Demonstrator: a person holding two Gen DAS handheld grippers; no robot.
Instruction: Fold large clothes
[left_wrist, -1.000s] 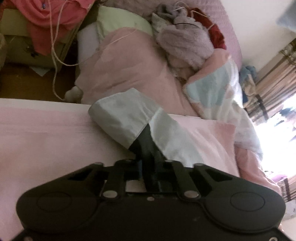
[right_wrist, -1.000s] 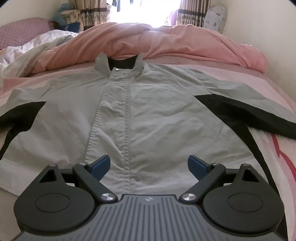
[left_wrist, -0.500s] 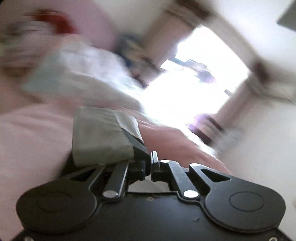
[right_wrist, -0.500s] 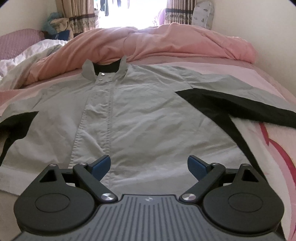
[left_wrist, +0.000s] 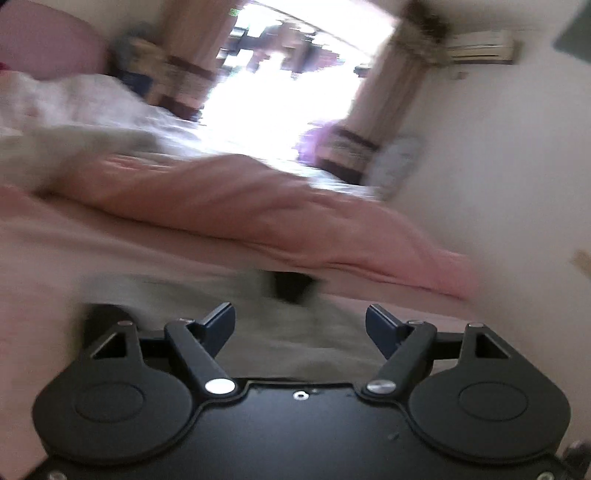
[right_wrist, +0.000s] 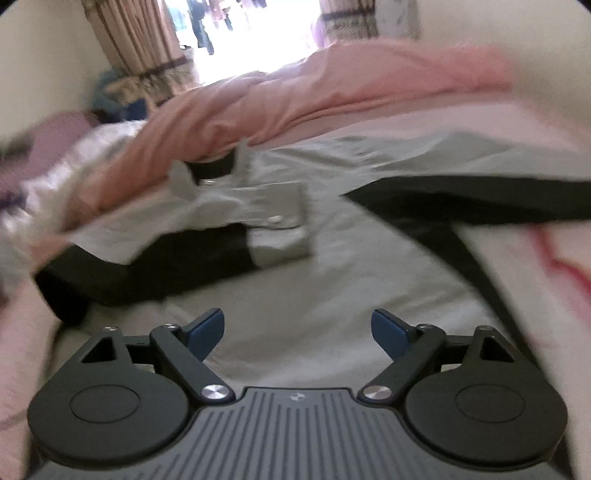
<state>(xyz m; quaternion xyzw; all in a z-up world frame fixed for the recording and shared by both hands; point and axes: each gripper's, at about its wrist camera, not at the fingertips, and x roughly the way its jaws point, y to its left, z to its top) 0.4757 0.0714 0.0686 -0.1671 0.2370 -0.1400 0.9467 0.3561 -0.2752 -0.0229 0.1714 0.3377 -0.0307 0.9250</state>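
Both my tools, left tool (left_wrist: 300, 325) and right tool (right_wrist: 297, 329), hover spread above the grey jacket (right_wrist: 332, 295), its sleeve (right_wrist: 229, 221) folded across at centre left.

- A bright window (right_wrist: 236, 26) sits at the far end of the room, overexposed with daylight.
- Patterned brown curtains (right_wrist: 136, 44) hang on both sides of the window.
- A pink duvet (right_wrist: 332, 85) lies bunched on the bed below the window.
- An air conditioner (left_wrist: 480, 50) is mounted on the pale wall (left_wrist: 509, 155) right of the window.

The jacket (right_wrist: 332, 258) lies on the bed (right_wrist: 517, 280), one sleeve (right_wrist: 236, 225) across its chest; a quilt (right_wrist: 295, 99) heaped behind
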